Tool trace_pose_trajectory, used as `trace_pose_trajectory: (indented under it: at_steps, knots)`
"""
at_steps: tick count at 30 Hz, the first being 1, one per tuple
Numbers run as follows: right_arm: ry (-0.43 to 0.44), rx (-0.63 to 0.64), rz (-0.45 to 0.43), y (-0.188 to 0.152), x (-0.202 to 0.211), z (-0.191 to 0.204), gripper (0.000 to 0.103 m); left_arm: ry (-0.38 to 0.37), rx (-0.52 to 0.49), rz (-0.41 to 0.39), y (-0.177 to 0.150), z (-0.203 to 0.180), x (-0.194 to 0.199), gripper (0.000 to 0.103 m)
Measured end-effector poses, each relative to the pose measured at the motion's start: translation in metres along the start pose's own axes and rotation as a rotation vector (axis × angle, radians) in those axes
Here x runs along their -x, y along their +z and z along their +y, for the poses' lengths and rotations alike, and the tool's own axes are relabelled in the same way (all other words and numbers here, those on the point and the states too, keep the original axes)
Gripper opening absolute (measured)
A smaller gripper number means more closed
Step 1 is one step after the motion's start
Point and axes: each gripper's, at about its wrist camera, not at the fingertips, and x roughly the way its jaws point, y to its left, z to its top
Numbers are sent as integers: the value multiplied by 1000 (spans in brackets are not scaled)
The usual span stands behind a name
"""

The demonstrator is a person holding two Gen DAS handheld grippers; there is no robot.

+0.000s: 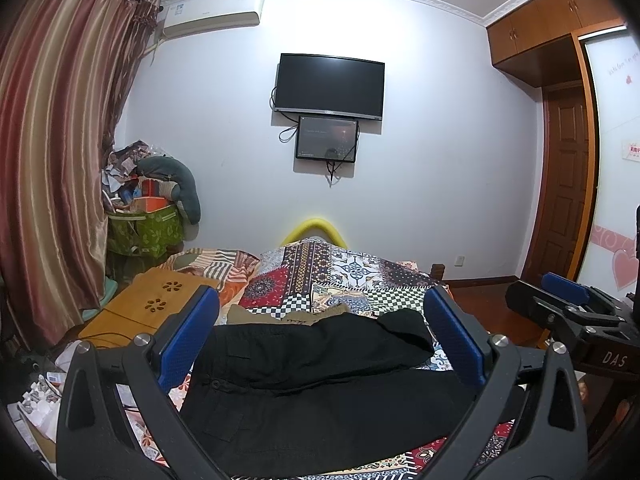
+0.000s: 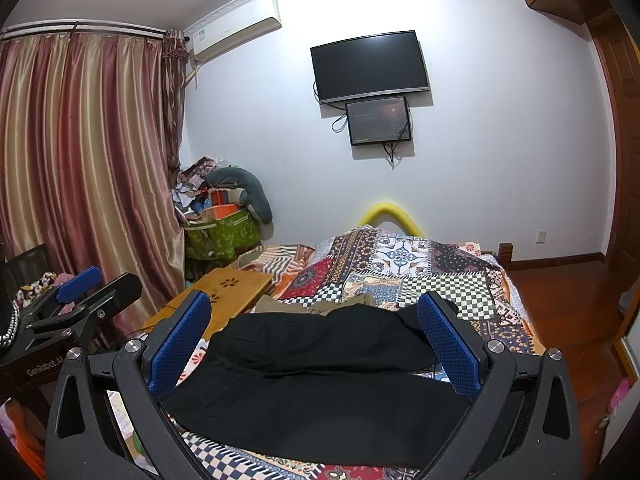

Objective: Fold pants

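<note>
Overhead, a television (image 1: 330, 86) faces the patchwork bed (image 1: 360, 280). Black pants (image 1: 320, 376) lie across its near edge, bottom cut off. Left gripper (image 1: 320, 344) and right gripper (image 2: 314, 344) gape apart, empty.

The black pants (image 1: 320, 384) (image 2: 320, 380) lie across the patchwork-covered bed (image 1: 360, 276) (image 2: 420, 264), spread sideways with one leg laid over the other, a cargo pocket showing at the left, cloth lightly wrinkled and mostly flat.
</note>
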Motion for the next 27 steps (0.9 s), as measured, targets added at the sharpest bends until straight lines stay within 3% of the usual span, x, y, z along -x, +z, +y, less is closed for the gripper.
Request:
trace_pose_trajectory:
  at_steps: [27]
  knots:
    - [0, -5, -3, -3, -3, -10, 103, -5, 6, -1, -3, 6, -4, 103]
